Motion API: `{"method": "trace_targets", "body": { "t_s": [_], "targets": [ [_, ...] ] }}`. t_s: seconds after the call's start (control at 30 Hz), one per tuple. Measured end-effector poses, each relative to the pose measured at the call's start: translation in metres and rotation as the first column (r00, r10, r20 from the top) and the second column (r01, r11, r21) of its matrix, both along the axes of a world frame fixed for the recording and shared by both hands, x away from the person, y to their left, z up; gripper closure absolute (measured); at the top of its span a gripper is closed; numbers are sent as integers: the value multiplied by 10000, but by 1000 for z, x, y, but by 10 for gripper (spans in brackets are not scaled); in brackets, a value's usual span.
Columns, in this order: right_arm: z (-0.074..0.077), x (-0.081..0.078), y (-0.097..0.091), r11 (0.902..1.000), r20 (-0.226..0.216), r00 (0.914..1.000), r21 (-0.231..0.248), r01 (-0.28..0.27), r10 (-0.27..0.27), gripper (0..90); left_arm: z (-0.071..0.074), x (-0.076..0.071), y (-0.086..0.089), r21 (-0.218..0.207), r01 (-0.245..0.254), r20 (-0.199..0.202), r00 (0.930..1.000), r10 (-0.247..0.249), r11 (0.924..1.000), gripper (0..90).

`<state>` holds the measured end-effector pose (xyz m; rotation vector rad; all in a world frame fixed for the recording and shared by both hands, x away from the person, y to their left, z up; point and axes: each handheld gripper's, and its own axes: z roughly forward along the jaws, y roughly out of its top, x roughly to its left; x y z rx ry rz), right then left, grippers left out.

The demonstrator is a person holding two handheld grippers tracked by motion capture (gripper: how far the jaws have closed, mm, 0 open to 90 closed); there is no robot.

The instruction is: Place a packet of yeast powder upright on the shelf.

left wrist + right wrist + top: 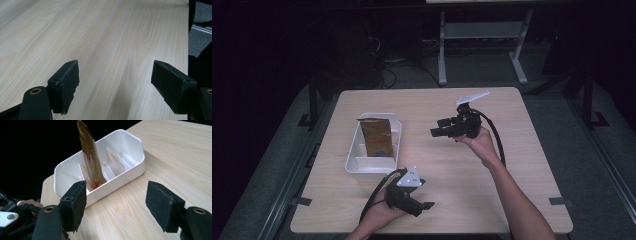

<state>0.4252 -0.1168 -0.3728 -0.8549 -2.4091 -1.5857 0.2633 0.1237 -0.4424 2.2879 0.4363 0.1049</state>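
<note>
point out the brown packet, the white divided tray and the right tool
brown flat foil packet [376, 136], high view, middle of its broad face
white plastic divided tray [125, 171], right gripper view, its outer side wall
right tool [437, 127], high view, midway between its black fingertips

**Pale worktop, dark room behind**

And here's the worktop, pale wood grain, square with rounded corners, sitting on grey flooring. Dark tape tabs mark the near edge on both sides. Beyond the far edge stands a white frame, two legs on flat feet with a shelf slung between them. Cables snake across the floor just left of it. Everything behind is lost in shadow, too dark to make out.
</note>
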Motion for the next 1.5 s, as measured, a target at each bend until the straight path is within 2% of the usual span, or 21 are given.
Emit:
{"method": "trace_targets", "body": {
  "t_s": [0.27, 0.3, 0.4, 0.53, 1.03, 1.5],
  "targets": [
    [-7, -5, -23, 9996, -172, 9994, -17, 293, -294, 322, 0, 1, -2, 6, -34, 7, 10000, 34, 10000, 214],
    [-7, -7, -26, 9994, -74, 9993, 5, 360, -360, 323, 0, 0, -2, -33, -45, 12, 10000, 45, 10000, 212],
    [-9, -10, -35, 9987, -183, 9986, 158, 492, -489, 319, 2, 1, -1, -123, -96, 32, 9999, 97, 9999, 212],
    [-12, -13, -45, 9984, -280, 9980, 17, 560, -559, 303, 1, 2, -1, -103, -100, -1, 10000, 100, 9999, 212],
    [-27, -31, -84, 9934, -386, 9933, 329, 1099, -1086, 310, 3, 4, 1, -307, -260, -33, 9997, 260, 9992, 207],
    [-42, -51, -118, 9879, -564, 9863, 56, 1553, -1547, 303, 2, 5, 1, -284, -305, -39, 9995, 304, 9991, 205]
  ]
}}
